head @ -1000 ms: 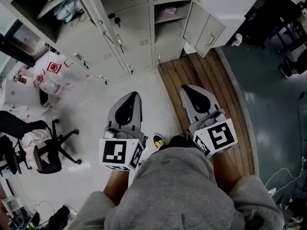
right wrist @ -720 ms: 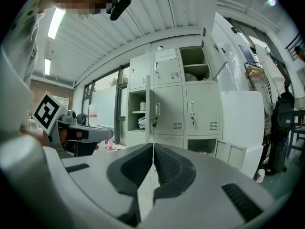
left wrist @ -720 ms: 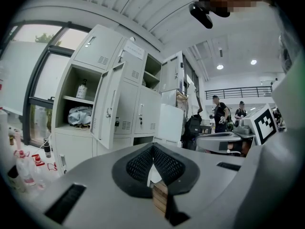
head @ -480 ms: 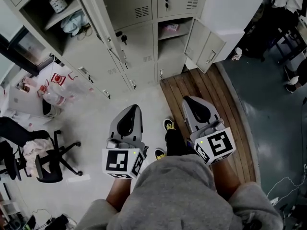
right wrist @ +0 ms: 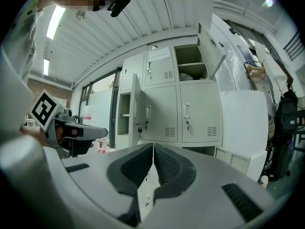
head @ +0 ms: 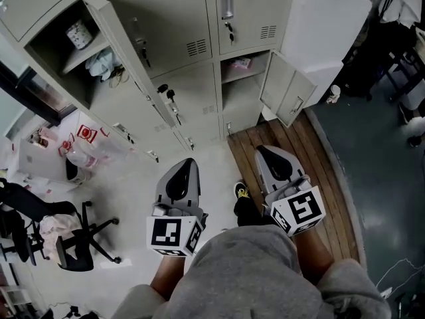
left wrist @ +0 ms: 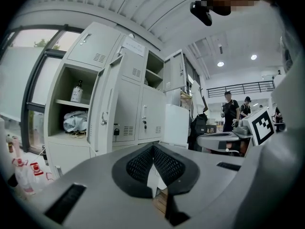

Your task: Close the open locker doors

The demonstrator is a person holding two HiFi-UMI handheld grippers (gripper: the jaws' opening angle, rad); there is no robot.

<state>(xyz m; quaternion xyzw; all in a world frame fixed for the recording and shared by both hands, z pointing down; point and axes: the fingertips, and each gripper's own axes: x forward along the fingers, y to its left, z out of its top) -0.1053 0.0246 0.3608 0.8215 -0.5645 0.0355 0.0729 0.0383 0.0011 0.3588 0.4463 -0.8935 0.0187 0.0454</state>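
**A:** Where are the open doors?

**B:** On the pale grey steel locker bank [head: 192, 18]. A tall hinged door [head: 129, 58] stands out at ten o'clock of the left gripper [head: 184, 165]. A small lower door [head: 287, 90] hangs ajar at one o'clock of the right gripper [head: 264, 151].

**A:** And the grippers?

**B:** Each has its jaws together on nothing, well apart from the lockers.

**A:** How will the doors handle?

**B:** Probably thin sheet steel: stiff, light, free-swinging, with slick paint. Push flat near the handle edge, away from the hinge; they may bounce back.
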